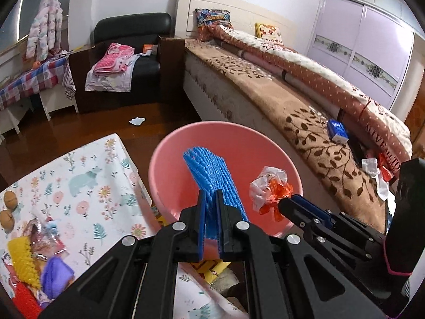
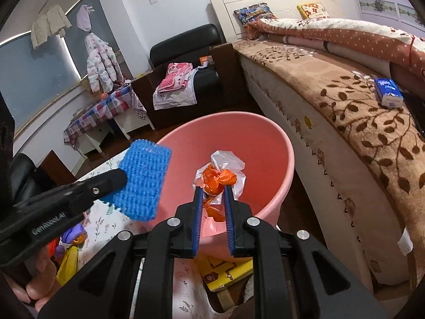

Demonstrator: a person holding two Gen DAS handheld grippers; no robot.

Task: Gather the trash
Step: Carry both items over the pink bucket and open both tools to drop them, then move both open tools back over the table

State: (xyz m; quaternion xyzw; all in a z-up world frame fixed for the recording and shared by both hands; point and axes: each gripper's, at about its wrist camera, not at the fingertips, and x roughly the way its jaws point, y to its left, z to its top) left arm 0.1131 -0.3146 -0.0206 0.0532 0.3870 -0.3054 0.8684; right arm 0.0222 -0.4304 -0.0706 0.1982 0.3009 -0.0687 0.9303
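At the left, the worktop [image 1: 87, 180], under a floral cloth, carries more clutter at its near-left corner. The left hand-held gripper [image 1: 211, 199] is clamped on a blue foam net [image 1: 209, 170], whose long axis runs forward and up along the fingers. The net is over the near-left part of the pink bin [image 1: 170, 156], above the opening. To its right, the right hand-held gripper [image 2: 213, 190] is clamped on a crumpled orange-and-clear wrapper [image 2: 219, 176], over the bin's middle. Both items lie directly ahead of their jaws with the bin below, so release looks like the next step. Right of the bin stands the bed [image 1: 305, 111].
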